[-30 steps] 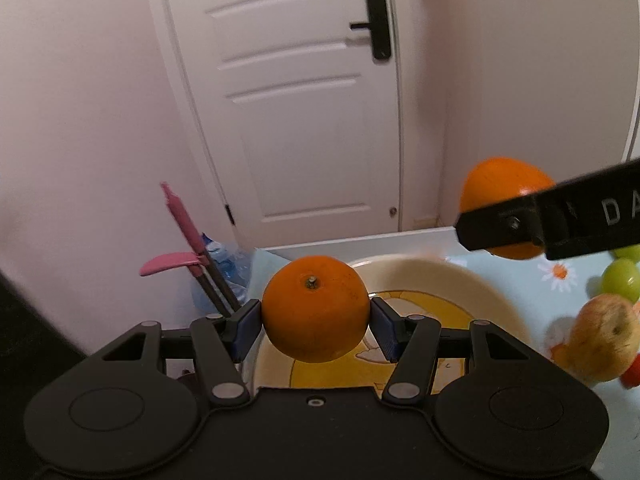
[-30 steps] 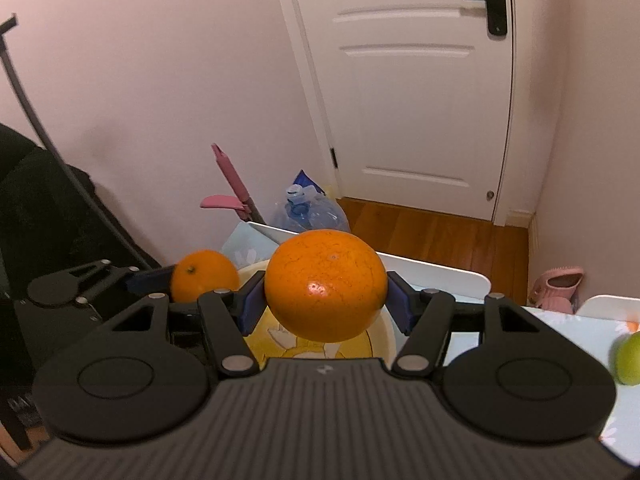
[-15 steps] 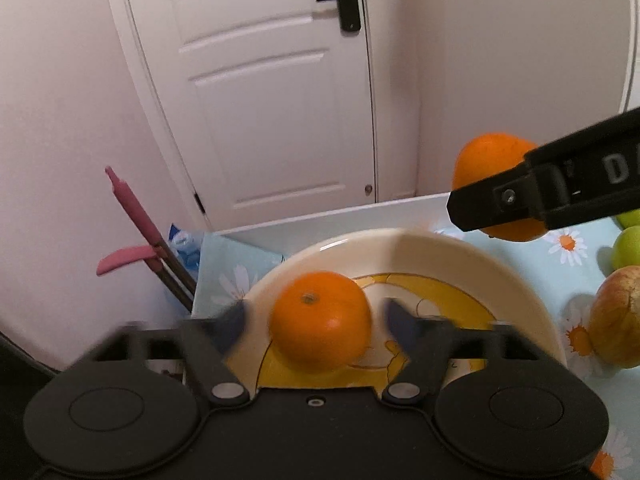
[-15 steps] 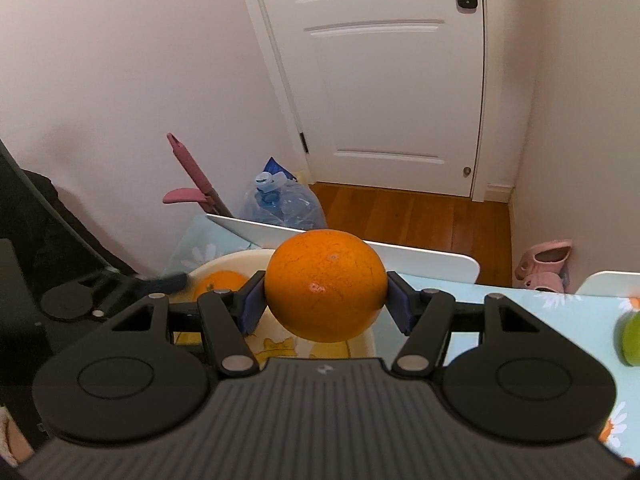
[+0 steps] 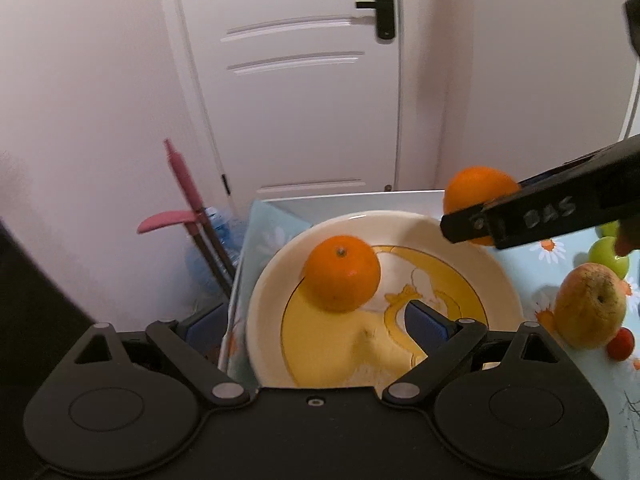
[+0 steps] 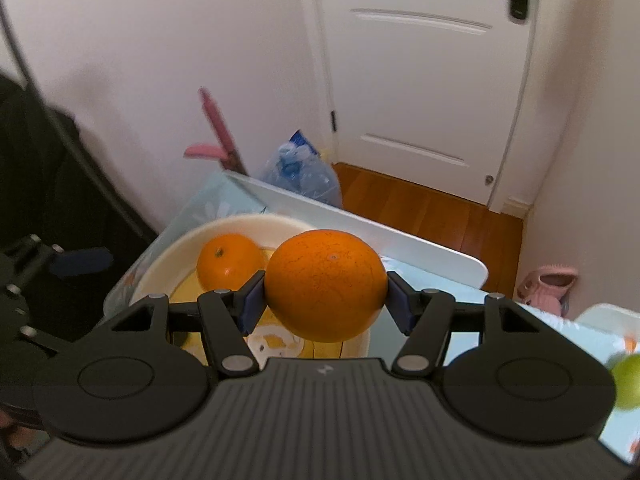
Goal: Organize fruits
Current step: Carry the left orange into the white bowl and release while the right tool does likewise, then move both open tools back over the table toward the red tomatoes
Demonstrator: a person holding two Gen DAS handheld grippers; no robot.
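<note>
A small orange (image 5: 341, 274) lies free on the cream plate (image 5: 496, 276) with a yellow picture. My left gripper (image 5: 316, 320) is open wide and empty, drawn back near the plate's near edge. My right gripper (image 6: 325, 304) is shut on a larger orange (image 6: 325, 284) and holds it above the plate's right rim; that orange also shows in the left wrist view (image 5: 478, 192). The small orange (image 6: 228, 260) and plate (image 6: 160, 268) also show in the right wrist view.
A yellowish apple (image 5: 591, 306), green fruits (image 5: 606, 252) and a small red fruit (image 5: 620, 344) lie on the flowered cloth to the right of the plate. The table's far edge (image 5: 352, 198) is close behind the plate. A pink-handled tool (image 5: 184, 196) leans by the wall.
My left gripper has opened and let the small orange down onto the plate, then drawn back. My right gripper has moved lower and closer over the plate with its orange.
</note>
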